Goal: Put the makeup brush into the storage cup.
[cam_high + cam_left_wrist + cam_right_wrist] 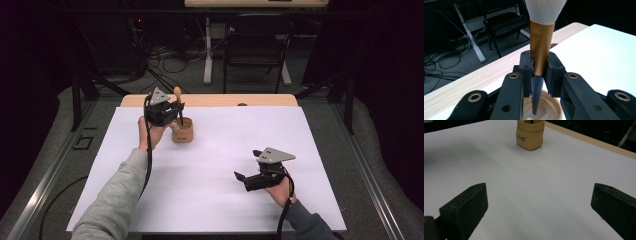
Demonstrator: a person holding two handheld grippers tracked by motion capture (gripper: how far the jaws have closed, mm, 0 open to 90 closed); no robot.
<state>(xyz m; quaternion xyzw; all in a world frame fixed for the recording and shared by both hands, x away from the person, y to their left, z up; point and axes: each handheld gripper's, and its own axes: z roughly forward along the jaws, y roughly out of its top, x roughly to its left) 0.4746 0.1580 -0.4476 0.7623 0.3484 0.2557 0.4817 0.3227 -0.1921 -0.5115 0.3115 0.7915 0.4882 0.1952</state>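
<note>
A person's left claw (539, 71) clamps the copper-coloured ferrule of a makeup brush (541, 47), holding it upright with its white bristles fanned at the top and its black tapered handle pointing down into a small tan cup (554, 106) on the table (220, 165); in the left gripper view the tip of the handle hangs inside the cup's round mouth, and whether it touches the bottom cannot be told. From the high view the left claw (172, 114) sits at the far left part of the white sheet that covers the table, just beside and above the cup (183, 132), with the brush's (177, 95) rounded head rising above the gripper and the grey-sleeved forearm (120, 195) reaching in from the bottom edge. The right claw (241, 178) rests low over the near right part of the sheet, well apart from the cup, its jaws spread wide with nothing between them; the right gripper view looks along those two black jaws across bare white paper to the cup (530, 135), which bears a small dark mark on its side and has the brush's dark handle standing in its opening. A strip of the light wooden tabletop (210, 100) shows beyond the sheet's far edge, and a black chair (257, 45) stands on the floor behind it
</note>
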